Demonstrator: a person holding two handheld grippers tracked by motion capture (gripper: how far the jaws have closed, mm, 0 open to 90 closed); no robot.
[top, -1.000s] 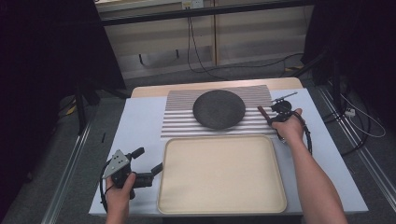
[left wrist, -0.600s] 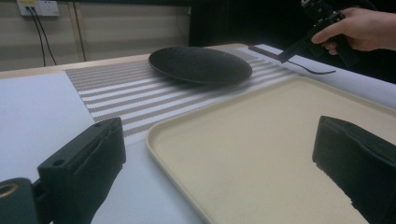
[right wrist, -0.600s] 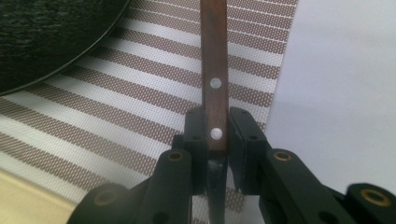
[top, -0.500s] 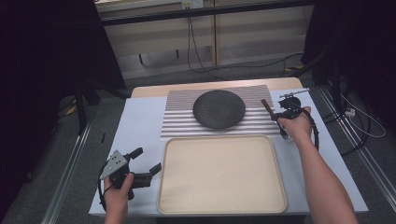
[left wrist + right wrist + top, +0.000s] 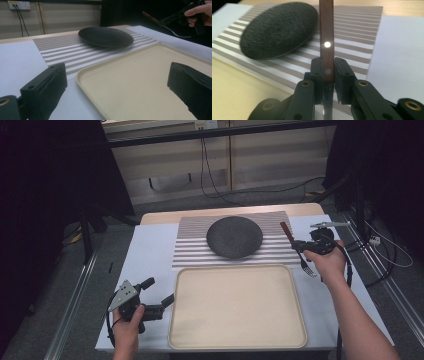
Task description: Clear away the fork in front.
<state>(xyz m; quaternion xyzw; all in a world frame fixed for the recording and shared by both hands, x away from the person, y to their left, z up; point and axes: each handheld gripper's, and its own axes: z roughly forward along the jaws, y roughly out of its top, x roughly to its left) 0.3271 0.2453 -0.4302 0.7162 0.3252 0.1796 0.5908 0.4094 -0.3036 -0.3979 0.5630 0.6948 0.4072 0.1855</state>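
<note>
My right gripper (image 5: 299,246) is shut on a fork (image 5: 295,245) with a brown wooden handle, held above the table at the right edge of the striped placemat (image 5: 195,245). The handle points up and away, and the metal tines (image 5: 308,269) hang toward me. In the right gripper view the pads clamp the handle (image 5: 326,37) low down, at my right gripper (image 5: 327,72). A dark round plate (image 5: 234,236) sits on the placemat. My left gripper (image 5: 159,291) rests open at the front left, its jaws level with the near left corner of the beige tray (image 5: 280,330).
The left gripper view looks across the tray (image 5: 140,75) to the plate (image 5: 105,37) and the other hand with its fork (image 5: 150,17). White paper (image 5: 145,255) covers the table. Cables (image 5: 390,255) trail on the floor at the right.
My right hand has lifted the fork off the table and shifted slightly right, with the handle tilting up. The left gripper has stayed put.
</note>
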